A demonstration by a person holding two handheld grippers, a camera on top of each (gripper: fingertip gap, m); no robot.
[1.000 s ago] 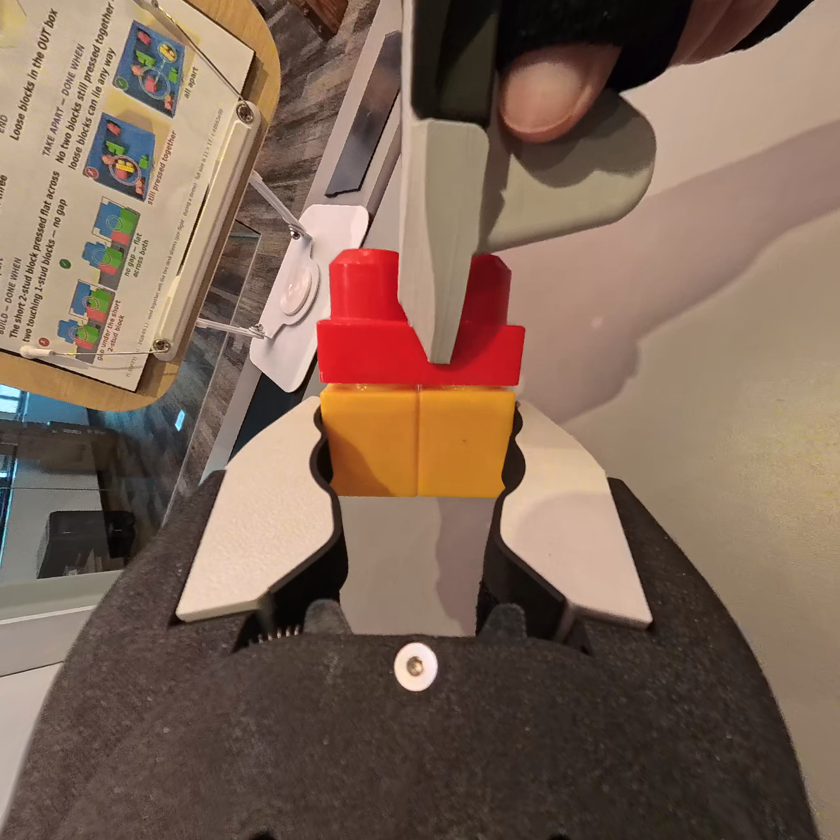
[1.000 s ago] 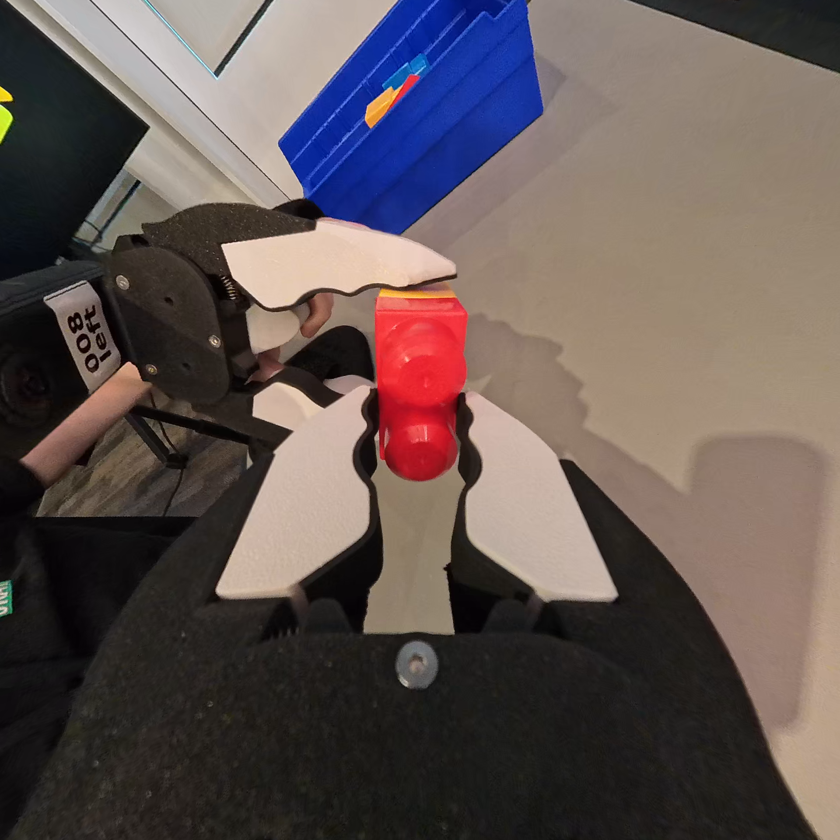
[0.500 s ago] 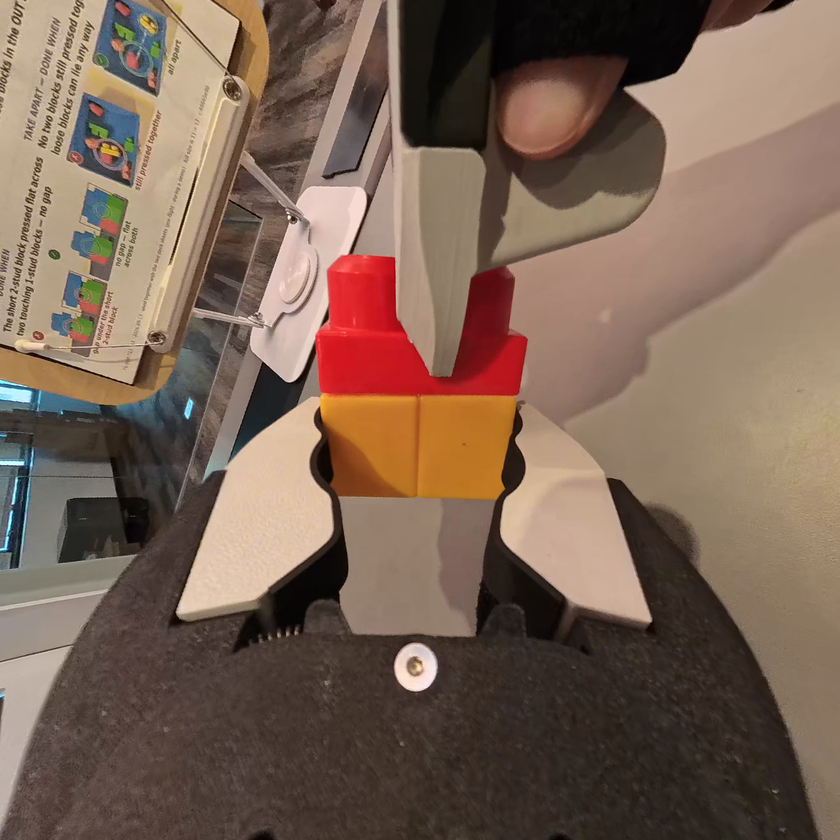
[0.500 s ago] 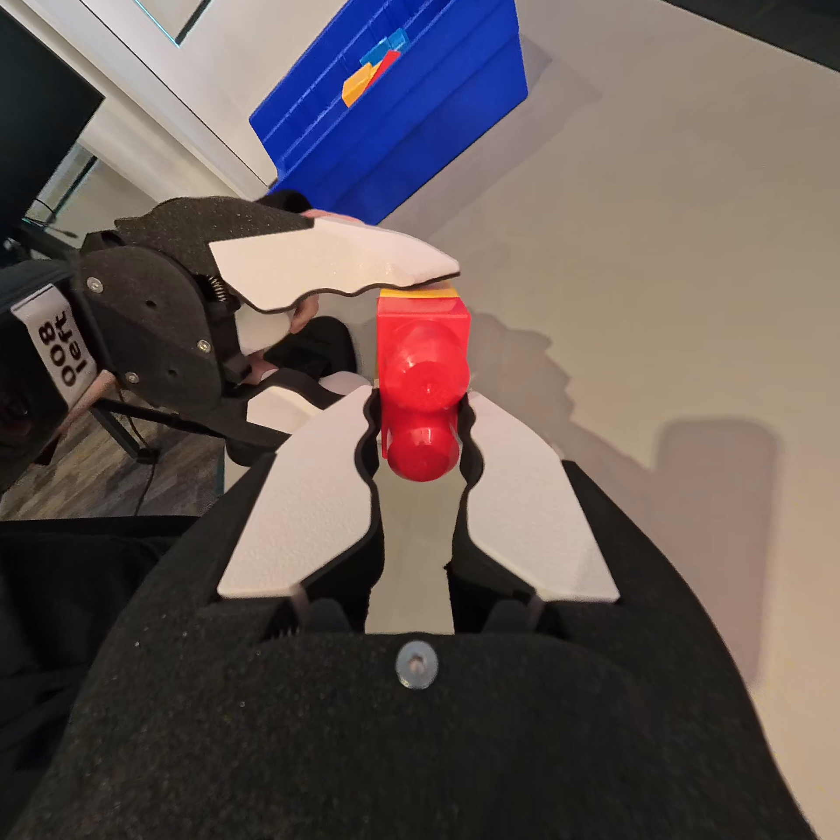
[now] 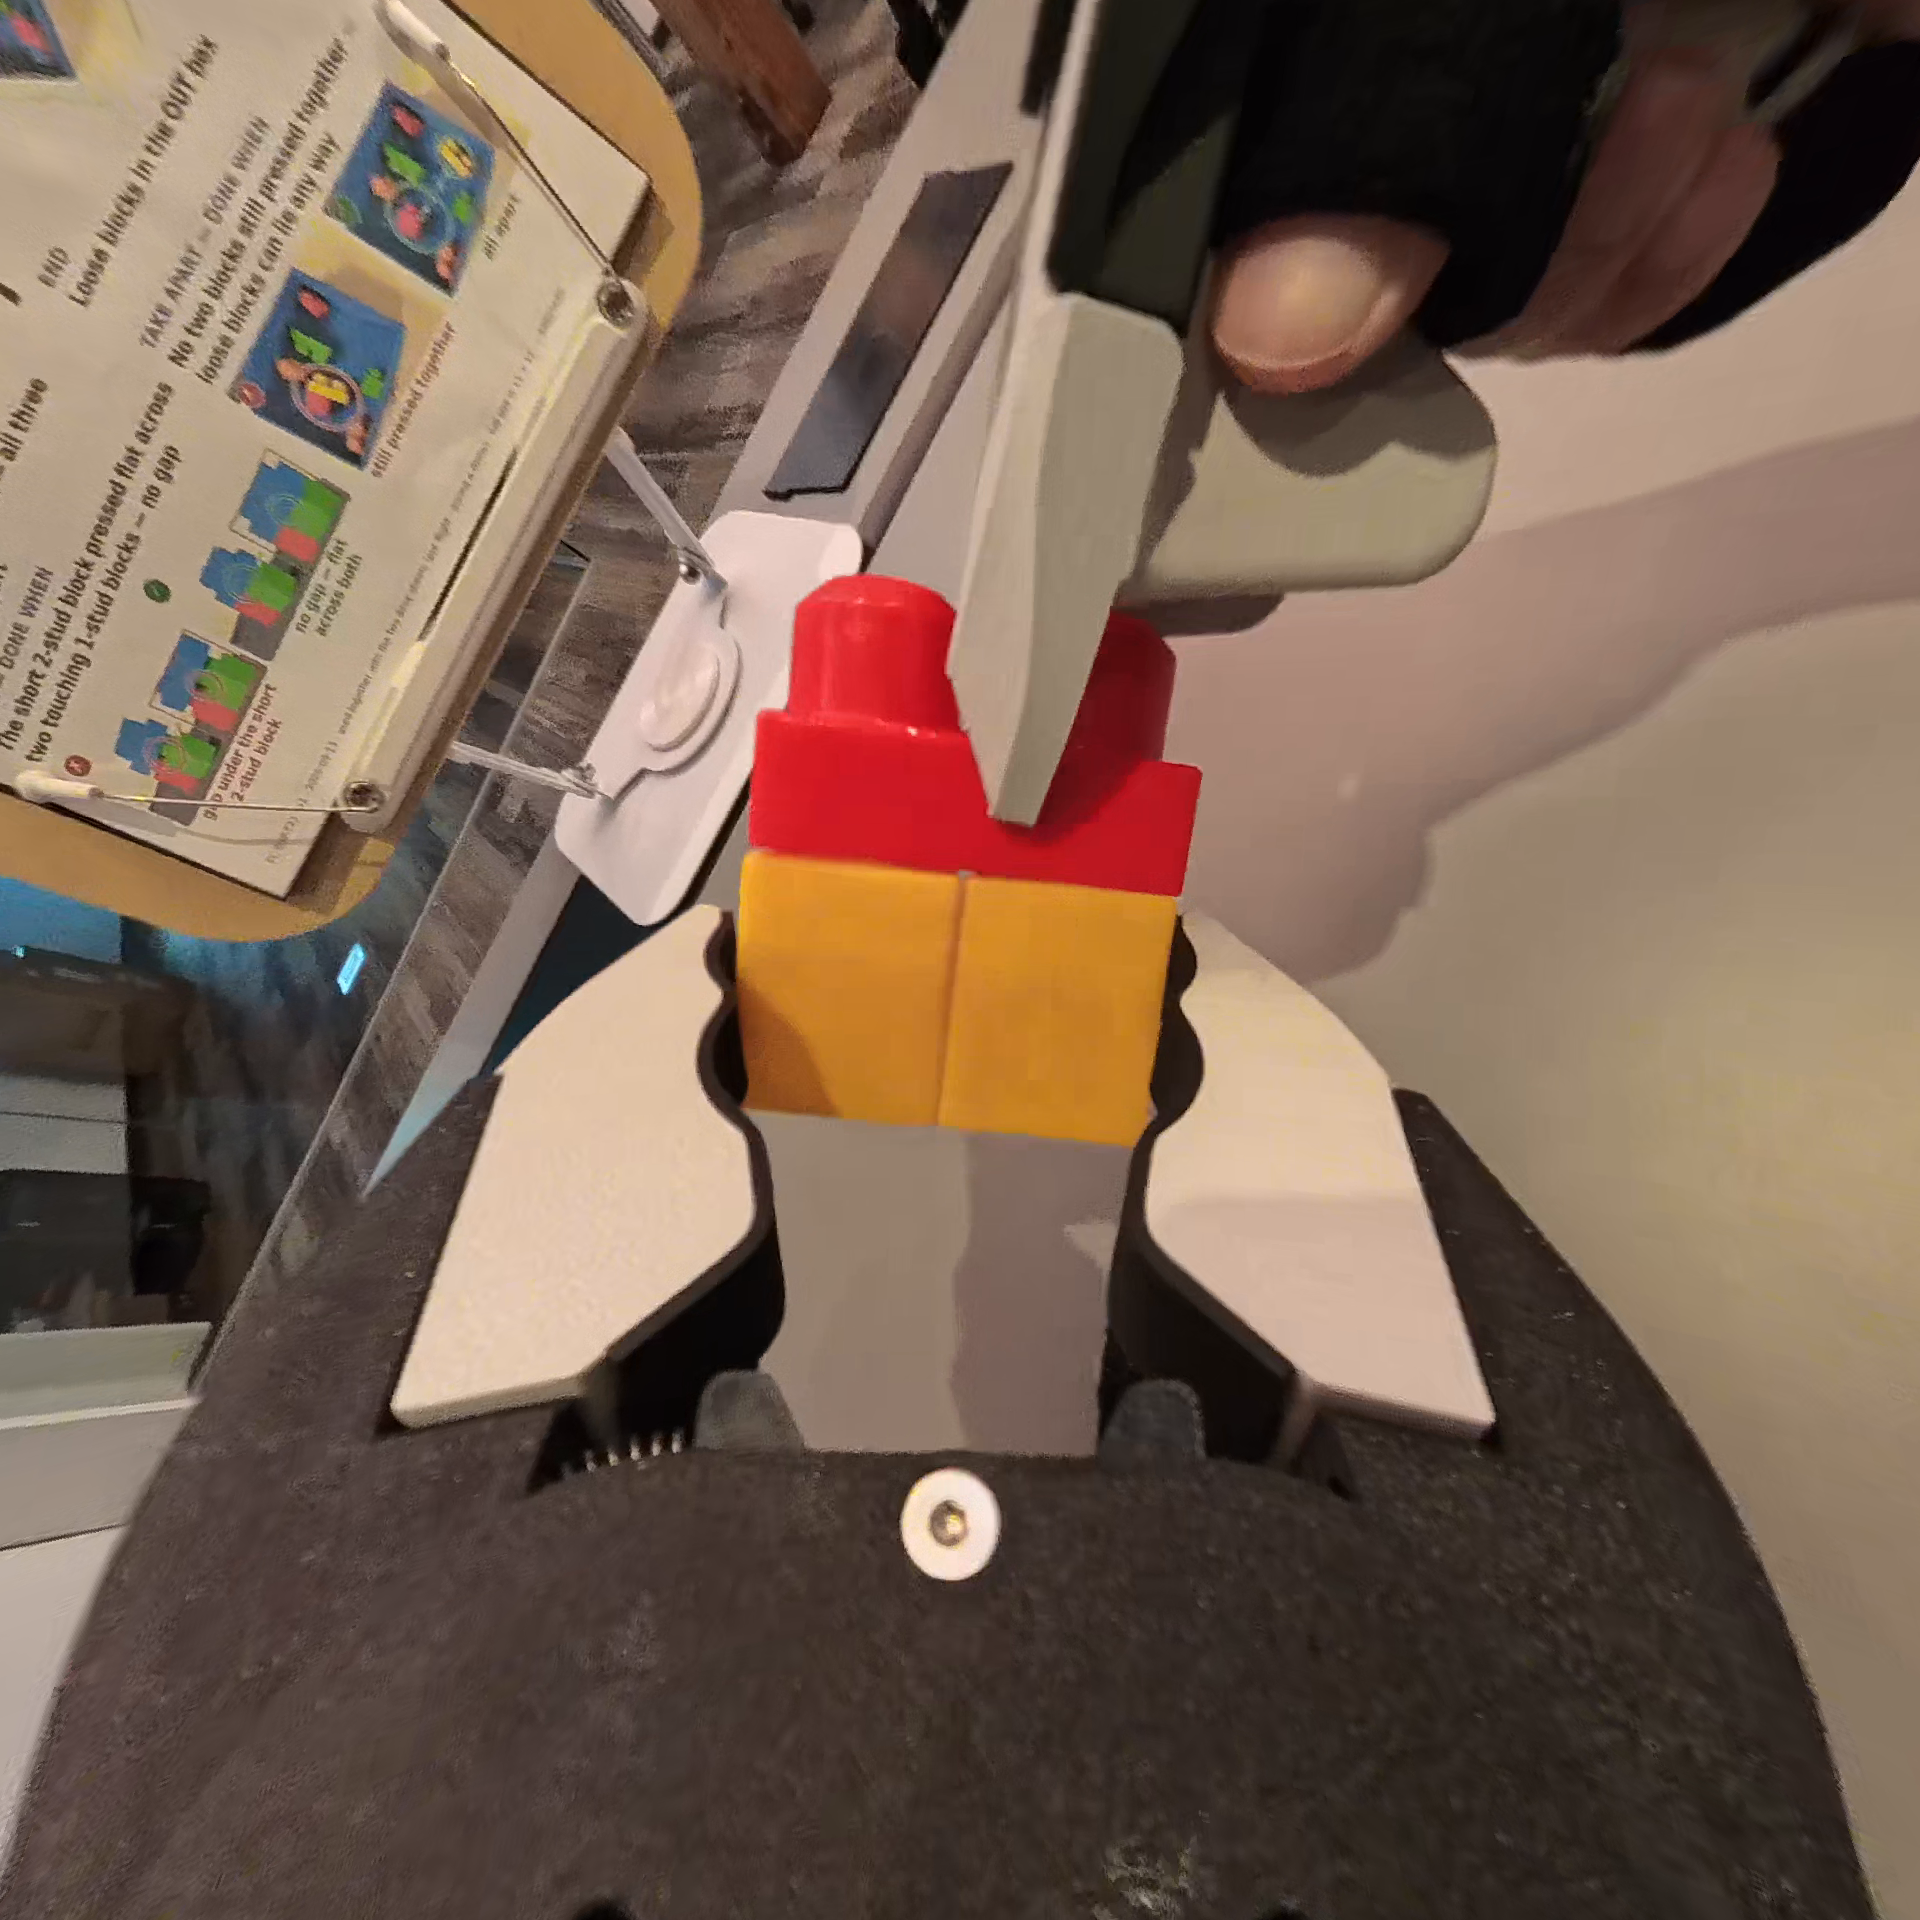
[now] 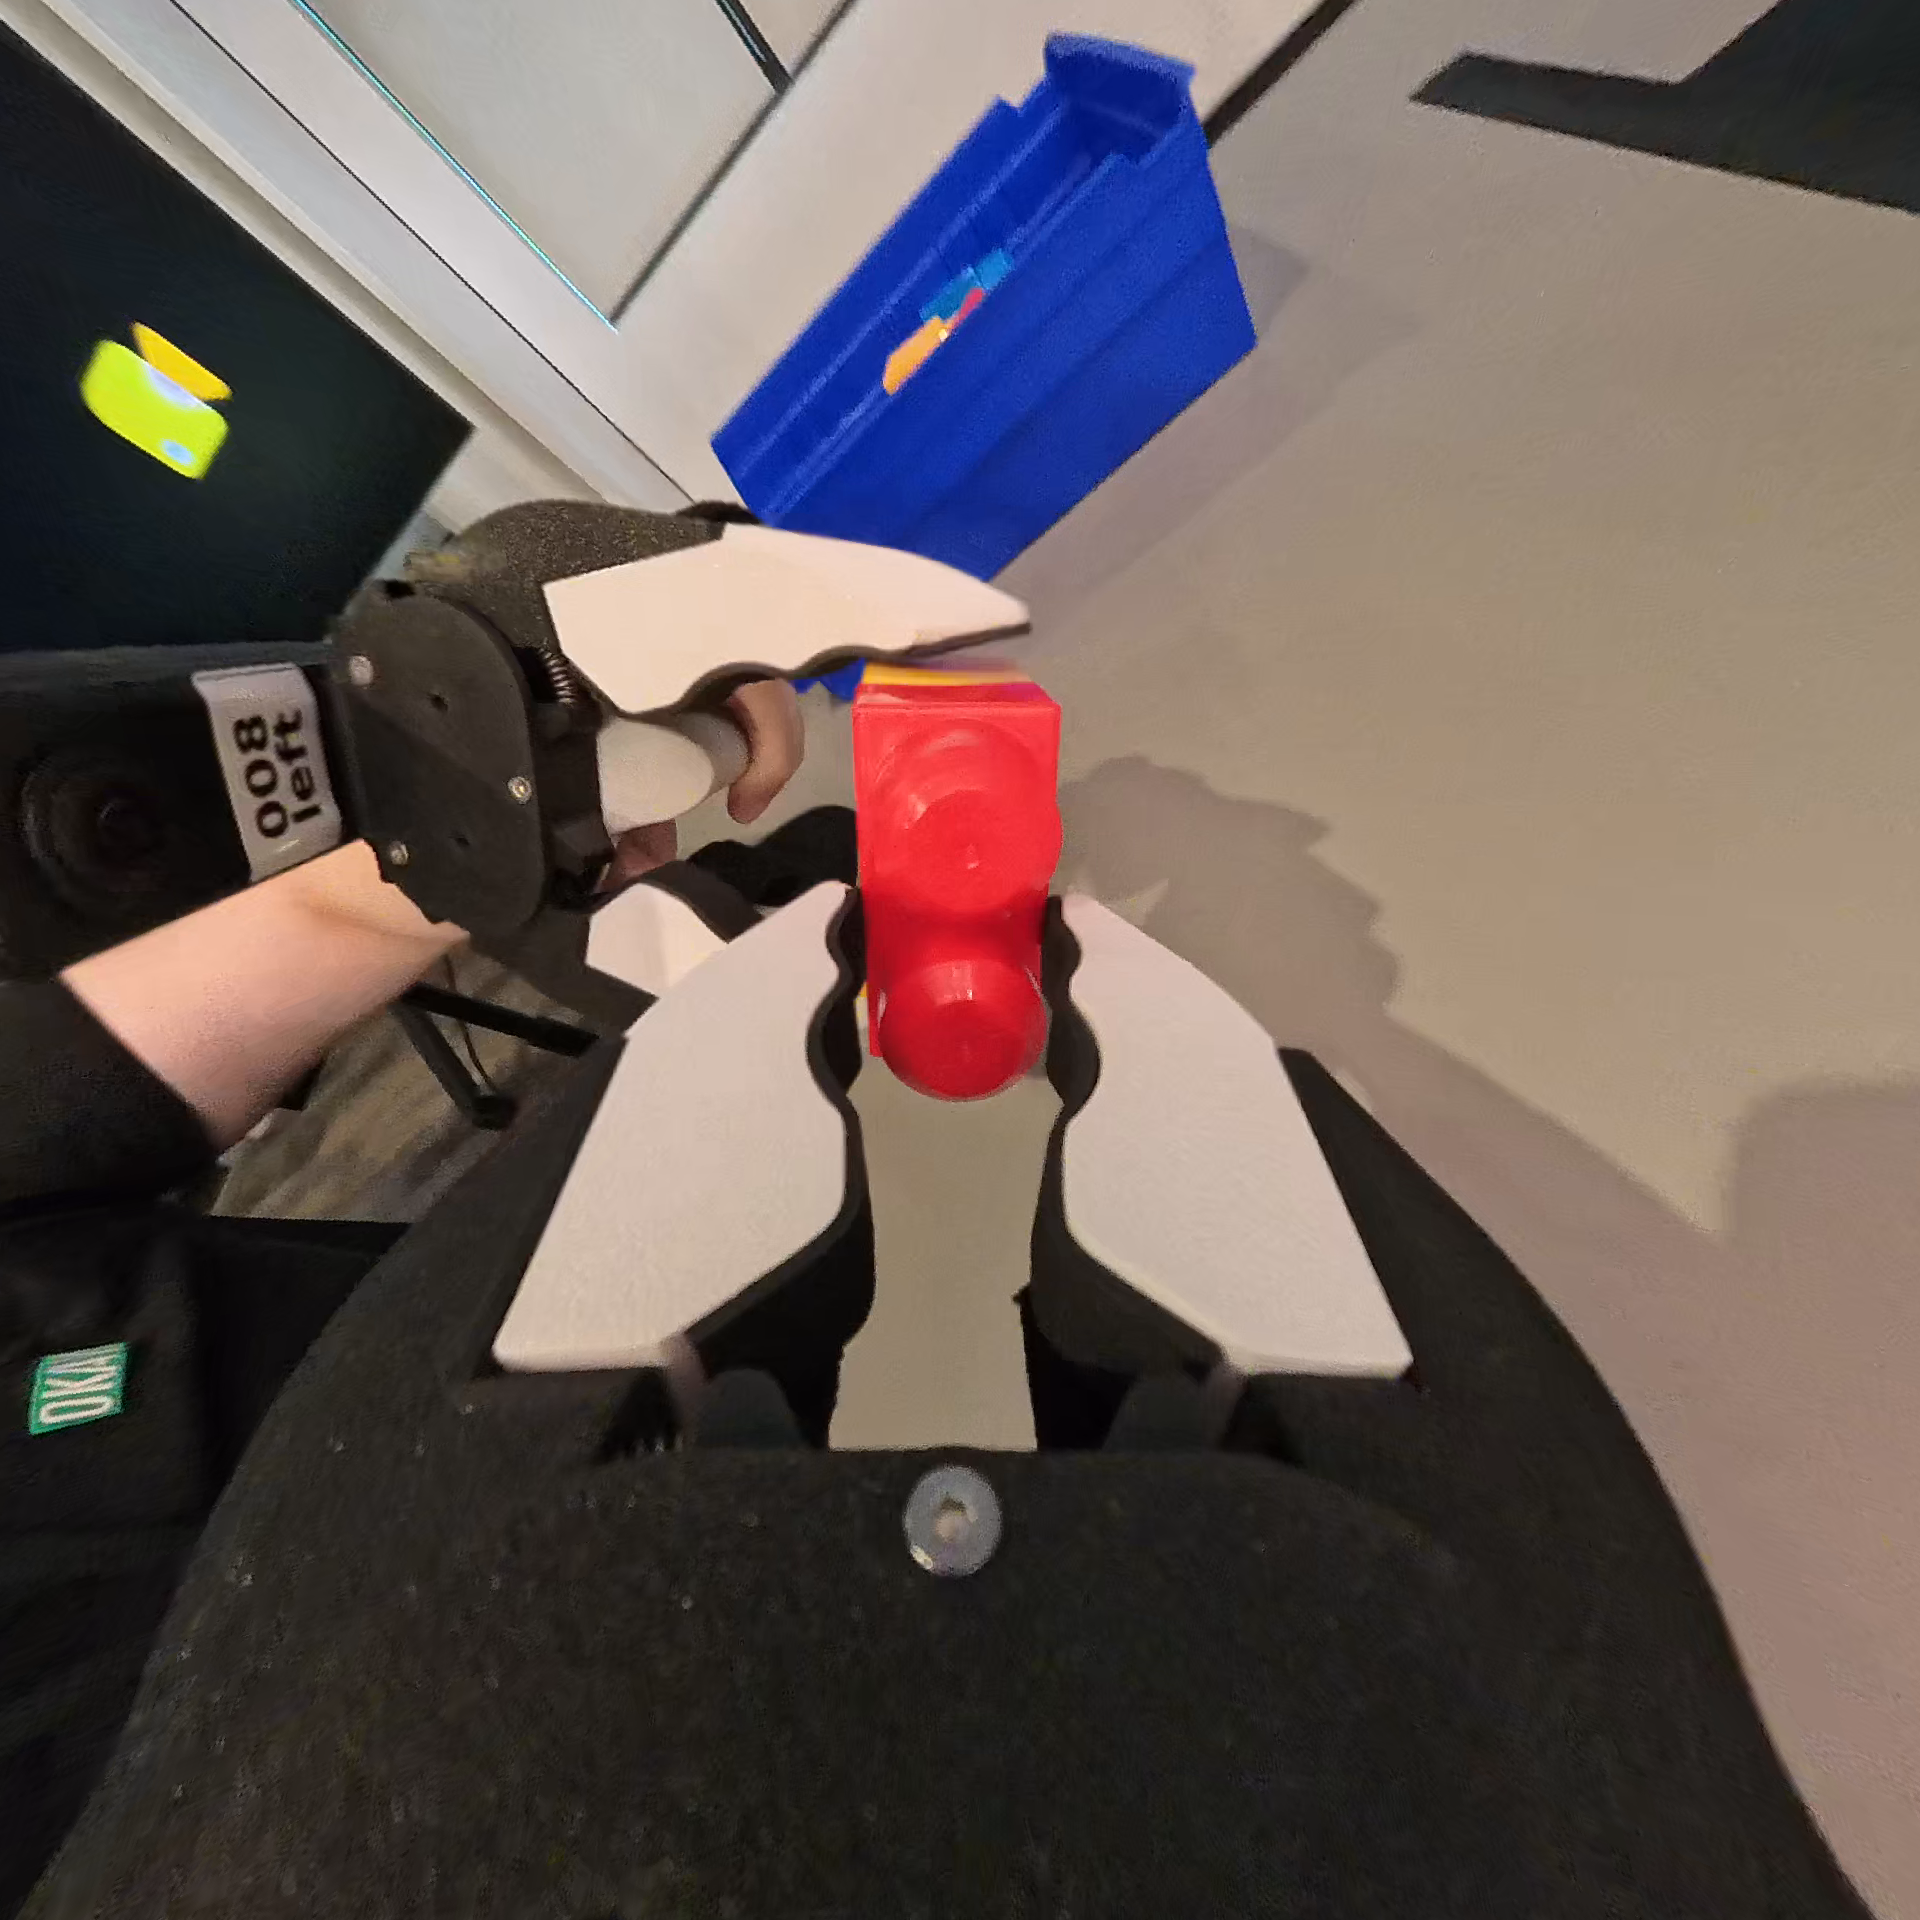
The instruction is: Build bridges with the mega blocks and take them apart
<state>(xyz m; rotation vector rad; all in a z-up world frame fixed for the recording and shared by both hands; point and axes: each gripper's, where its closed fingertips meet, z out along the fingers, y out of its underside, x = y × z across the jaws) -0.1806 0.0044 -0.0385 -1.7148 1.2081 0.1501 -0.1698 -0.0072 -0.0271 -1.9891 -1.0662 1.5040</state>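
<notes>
My left claw (image 5: 951,997) is closed on the two yellow blocks (image 5: 951,1003), which sit side by side between its fingers. The red two-stud block (image 6: 956,894) is pressed on top of them, and my right claw (image 6: 951,982) grips it from both sides. Behind the claws, a blue bin (image 6: 1101,343) with some blocks stands on the tabletop (image 6: 1558,675).

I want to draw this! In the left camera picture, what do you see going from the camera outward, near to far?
Left gripper → two yellow blocks in its fingers → red block pressed on them → right gripper finger on the red block → person's thumb.
</notes>
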